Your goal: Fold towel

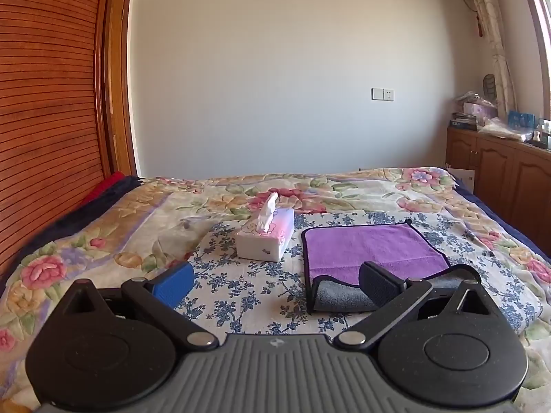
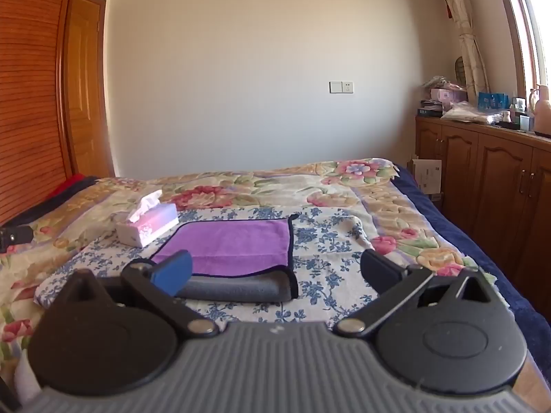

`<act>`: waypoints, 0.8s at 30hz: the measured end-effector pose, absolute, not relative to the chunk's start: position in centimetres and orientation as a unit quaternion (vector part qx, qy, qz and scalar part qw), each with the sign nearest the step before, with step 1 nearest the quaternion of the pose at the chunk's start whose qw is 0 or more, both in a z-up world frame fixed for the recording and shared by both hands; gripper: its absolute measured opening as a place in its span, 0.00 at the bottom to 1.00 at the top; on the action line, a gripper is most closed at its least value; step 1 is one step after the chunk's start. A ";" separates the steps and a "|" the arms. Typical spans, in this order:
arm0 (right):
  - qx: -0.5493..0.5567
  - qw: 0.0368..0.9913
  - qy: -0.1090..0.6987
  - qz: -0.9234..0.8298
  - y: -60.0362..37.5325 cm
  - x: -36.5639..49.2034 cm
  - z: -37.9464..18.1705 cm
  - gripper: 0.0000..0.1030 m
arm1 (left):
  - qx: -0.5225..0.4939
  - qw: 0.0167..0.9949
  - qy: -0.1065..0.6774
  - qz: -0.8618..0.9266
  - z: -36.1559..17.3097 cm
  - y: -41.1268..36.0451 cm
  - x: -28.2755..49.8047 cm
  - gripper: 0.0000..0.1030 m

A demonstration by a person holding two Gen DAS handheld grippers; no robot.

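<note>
A: Where is the purple towel (image 1: 372, 247) lying?

B: Flat on the blue-flowered cloth (image 1: 241, 275) that covers part of the bed (image 1: 430, 189), just to the right of the tissue box (image 1: 267, 239). Its near edge is rolled over, showing the grey underside (a dark trim runs round the border).

A: And the left gripper (image 1: 275, 280)?

B: Spread wide, holding nothing. Its fingers sit on the near side of the tissue box, and the right-hand black finger (image 1: 378, 284) overlaps the towel's grey rolled edge in the left wrist view; whether it touches, I cannot tell.

A: The right gripper (image 2: 275, 272)?

B: Also spread wide and empty. From its camera the towel (image 2: 234, 244) lies ahead, right of the tissue box (image 2: 148, 225), with the blue finger (image 2: 174, 272) in front of the rolled edge's left end. The black finger (image 2: 380, 270) stands over bare flowered cloth, apart from the towel.
</note>
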State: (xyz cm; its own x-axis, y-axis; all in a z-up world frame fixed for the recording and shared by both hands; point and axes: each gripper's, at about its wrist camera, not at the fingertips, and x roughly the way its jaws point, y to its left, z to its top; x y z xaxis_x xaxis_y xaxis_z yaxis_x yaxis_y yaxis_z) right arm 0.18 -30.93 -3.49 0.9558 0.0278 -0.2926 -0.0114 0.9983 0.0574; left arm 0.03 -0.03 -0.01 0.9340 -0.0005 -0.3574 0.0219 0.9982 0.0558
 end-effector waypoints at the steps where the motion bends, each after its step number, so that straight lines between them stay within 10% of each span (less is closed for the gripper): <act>1: 0.028 0.988 0.149 0.010 -30.9 0.2 -3.5 1.00 | 0.030 0.983 0.181 -0.006 0.0 -0.1 0.1 1.00; 24: 0.030 0.989 0.147 0.011 -30.8 0.2 -3.6 1.00 | 0.027 0.984 0.174 -0.006 0.1 0.1 -0.1 1.00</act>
